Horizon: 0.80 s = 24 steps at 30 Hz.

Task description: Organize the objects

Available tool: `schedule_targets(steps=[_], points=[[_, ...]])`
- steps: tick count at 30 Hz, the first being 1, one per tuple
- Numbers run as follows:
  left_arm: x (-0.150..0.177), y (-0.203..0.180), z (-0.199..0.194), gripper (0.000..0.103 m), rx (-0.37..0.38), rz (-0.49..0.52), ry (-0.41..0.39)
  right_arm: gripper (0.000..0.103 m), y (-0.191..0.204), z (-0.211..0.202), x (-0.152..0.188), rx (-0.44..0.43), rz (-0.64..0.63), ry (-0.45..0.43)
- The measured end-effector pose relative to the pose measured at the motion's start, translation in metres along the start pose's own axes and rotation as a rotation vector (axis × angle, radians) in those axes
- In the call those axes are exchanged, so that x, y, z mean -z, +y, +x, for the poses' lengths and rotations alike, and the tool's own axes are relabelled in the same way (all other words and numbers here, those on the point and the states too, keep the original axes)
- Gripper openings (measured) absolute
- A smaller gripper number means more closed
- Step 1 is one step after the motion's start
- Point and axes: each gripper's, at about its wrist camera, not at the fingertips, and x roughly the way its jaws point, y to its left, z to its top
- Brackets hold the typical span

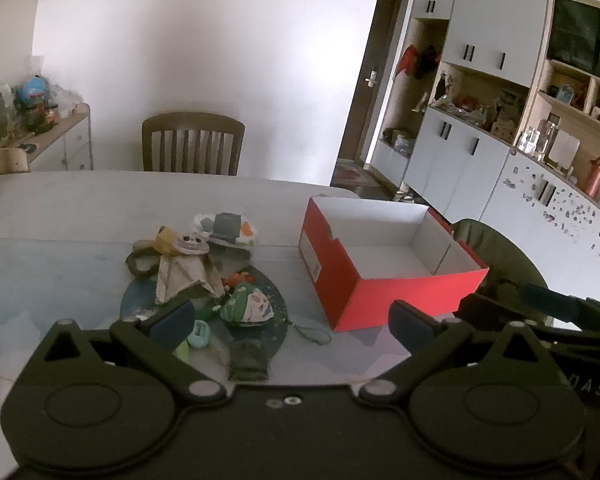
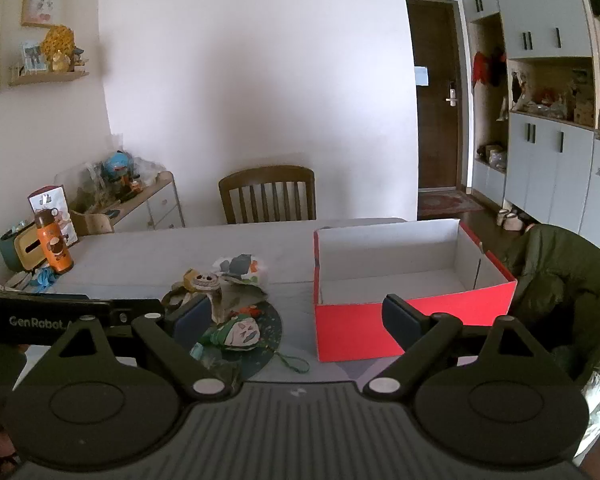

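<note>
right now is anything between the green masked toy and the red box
Nothing visible. The green masked toy lies left of the red box, with bare table between them; the box is open-topped and looks empty.

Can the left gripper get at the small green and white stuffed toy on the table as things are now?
Probably yes. The left gripper is open and empty, and the small green and white stuffed toy lies just ahead of it, on top of the pile, uncovered. The red cardboard box stands to the side, out of the way.
</note>
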Motion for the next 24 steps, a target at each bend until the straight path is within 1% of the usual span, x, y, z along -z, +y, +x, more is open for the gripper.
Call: schedule_targets(steps=[1,3,4,5,9,13,24], points=[[-0.0007,-0.0005,-0.0006,0.103,0.003,0.0,-0.004,0.093,0.0006,0.0006,-0.0005,0.265,0.105,-0.009],[0.0002,-0.0004,-0.0012,0.103,0.019,0.003,-0.012,0.095,-0.0002,0.0007,-0.001,0.262,0.108,-0.007],[0.0001,-0.0012,-0.0012,0.103,0.019,0.007,-0.014,0.101,-0.0007,0.0007,-0.0015,0.268,0.111,-0.007],[0.0001,-0.0019,-0.001,0.103,0.021,0.011,-0.013,0.103,-0.0018,0.0,-0.0015,0.274,0.118,-0.009],[0.0004,-0.0019,0.0004,0.103,0.033,0.01,-0.014,0.103,-0.0015,0.0001,-0.002,0.294,0.121,-0.009],[0.0003,-0.0032,-0.0005,0.103,0.037,0.015,-0.023,0.103,-0.0042,0.0015,-0.0026,0.287,0.131,-0.007],[0.0007,-0.0083,-0.0025,0.103,0.027,0.026,-0.032,0.103,-0.0086,0.0028,-0.0046,0.294,0.137,-0.012]])
